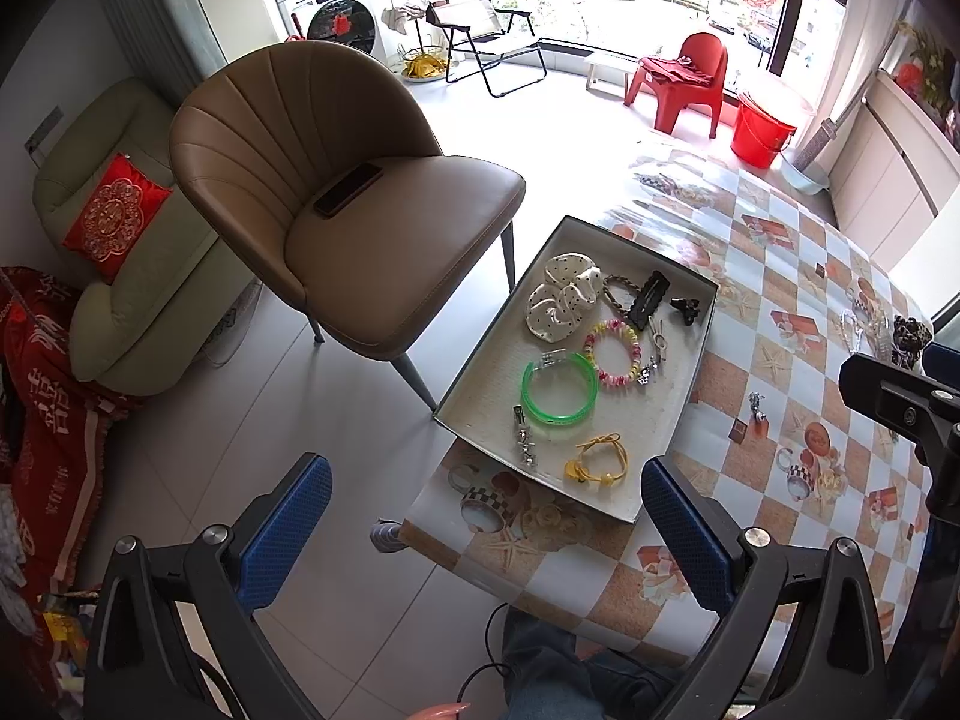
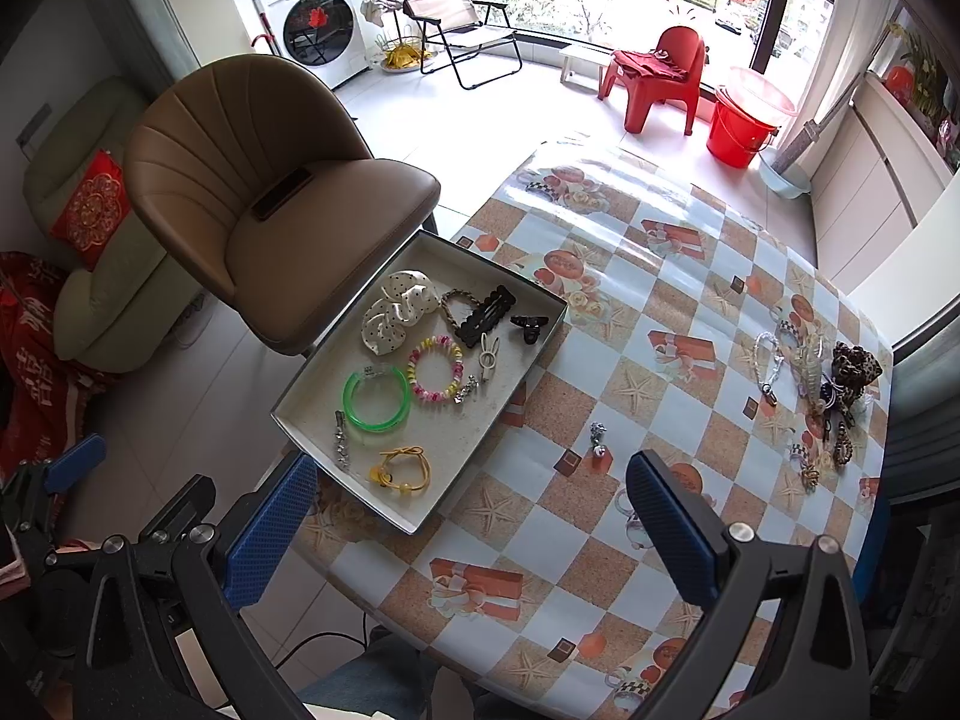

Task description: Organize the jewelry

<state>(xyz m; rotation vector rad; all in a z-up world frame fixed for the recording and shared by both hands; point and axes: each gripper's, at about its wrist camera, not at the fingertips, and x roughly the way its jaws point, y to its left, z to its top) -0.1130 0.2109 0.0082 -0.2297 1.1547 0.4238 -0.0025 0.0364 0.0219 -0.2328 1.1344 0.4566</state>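
A shallow grey tray (image 1: 684, 300) (image 2: 540, 354) sits at the table's left edge. It holds a green bangle (image 1: 558, 390) (image 2: 377, 399), a beaded bracelet (image 1: 612, 355) (image 2: 436, 369), a polka-dot scrunchie (image 1: 561, 294) (image 2: 396, 306), black clips and a yellow hair tie (image 1: 597, 461) (image 2: 403, 468). A small silver charm (image 1: 757, 407) (image 2: 597, 438) lies loose on the table. A pile of more jewelry with a leopard scrunchie (image 2: 855, 369) lies at the table's right edge. My left gripper (image 1: 486, 540) is open and empty, near the tray's front. My right gripper (image 2: 474, 540) is open and empty above the table's front.
The table (image 2: 660, 312) has a checkered glossy cloth. A brown chair (image 1: 360, 228) with a phone (image 1: 349, 189) on its seat stands left of the tray. A sofa, red stool and red bucket stand farther off.
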